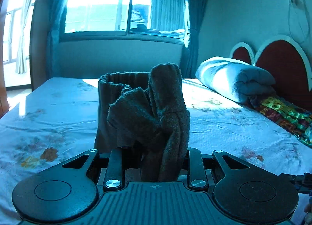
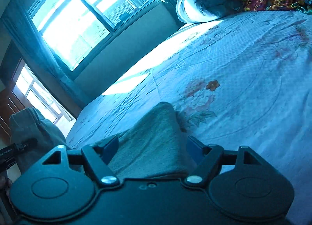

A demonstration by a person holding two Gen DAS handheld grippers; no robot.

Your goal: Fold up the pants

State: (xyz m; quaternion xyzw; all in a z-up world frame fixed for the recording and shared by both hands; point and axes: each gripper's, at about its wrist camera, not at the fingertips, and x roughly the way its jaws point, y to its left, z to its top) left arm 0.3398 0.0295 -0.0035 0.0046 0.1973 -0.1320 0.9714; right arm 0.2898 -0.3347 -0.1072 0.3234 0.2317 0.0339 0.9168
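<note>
The pants [image 1: 144, 114] are dark grey-brown knit cloth with a ribbed waistband. My left gripper [image 1: 154, 147] is shut on a bunch of this cloth and holds it up above the bed; the cloth covers the fingertips. My right gripper [image 2: 154, 147] is shut on another part of the pants [image 2: 154, 143], which drapes over and between its blue fingers [image 2: 110, 149] just above the sheet. In the right wrist view the waistband end [image 2: 33, 127] hangs at the far left beside the left gripper's body [image 2: 11, 153].
The bed has a pale floral sheet [image 1: 224, 127], also in the right wrist view [image 2: 243, 88]. A rolled quilt [image 1: 234, 78] and a colourful cloth [image 1: 284, 114] lie by the red headboard [image 1: 282, 63]. A window [image 1: 124, 4] is behind the bed.
</note>
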